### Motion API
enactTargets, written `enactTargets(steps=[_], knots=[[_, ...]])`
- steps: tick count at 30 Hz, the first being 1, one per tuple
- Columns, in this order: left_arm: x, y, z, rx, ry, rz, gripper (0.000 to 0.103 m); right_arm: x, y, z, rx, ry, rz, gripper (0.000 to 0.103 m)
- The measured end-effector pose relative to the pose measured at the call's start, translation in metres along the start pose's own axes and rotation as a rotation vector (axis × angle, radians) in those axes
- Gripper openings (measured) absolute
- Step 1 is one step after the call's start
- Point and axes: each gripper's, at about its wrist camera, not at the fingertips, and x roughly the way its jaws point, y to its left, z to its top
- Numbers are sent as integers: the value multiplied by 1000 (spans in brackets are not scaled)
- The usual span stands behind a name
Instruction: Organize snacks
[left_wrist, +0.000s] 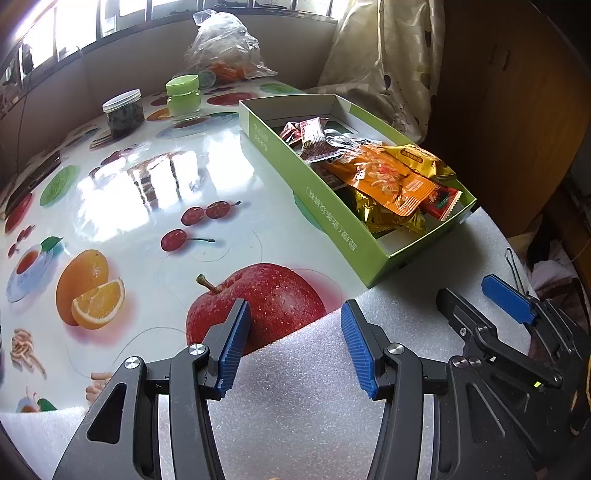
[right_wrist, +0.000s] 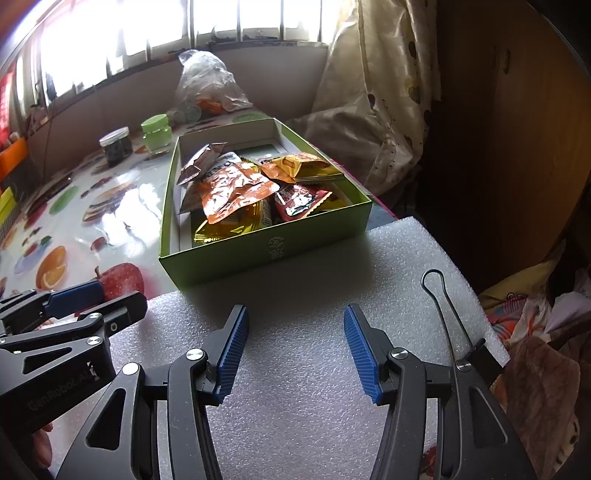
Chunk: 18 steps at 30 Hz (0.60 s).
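Note:
A green cardboard box (left_wrist: 332, 206) (right_wrist: 266, 251) lies on the fruit-print table, with several snack packets piled inside. An orange packet (left_wrist: 384, 177) (right_wrist: 232, 192) lies on top, over a gold one (left_wrist: 391, 218) (right_wrist: 229, 225). A yellow one (right_wrist: 303, 166) and a red one (right_wrist: 299, 199) lie beside them. My left gripper (left_wrist: 295, 314) (right_wrist: 118, 295) hovers open over the white foam sheet (left_wrist: 295, 387) (right_wrist: 314, 369), short of the box's near end, with nothing between its blue pads. My right gripper (right_wrist: 295, 317) (left_wrist: 467, 290) is open just to its right, also empty.
At the table's far side stand a jar with dark contents (left_wrist: 123, 110), a green-lidded jar (left_wrist: 183, 96) and a clear plastic bag (left_wrist: 221, 48). A curtain (left_wrist: 388, 55) hangs behind the box. A wire clip handle (right_wrist: 439, 302) lies on the foam's right edge.

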Motion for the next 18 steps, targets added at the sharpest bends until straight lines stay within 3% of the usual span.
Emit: enactTargets(steps=[18], knots=[[0,1,0,-6,-2,-6,52,0,0,0,0,-1,-1,54]])
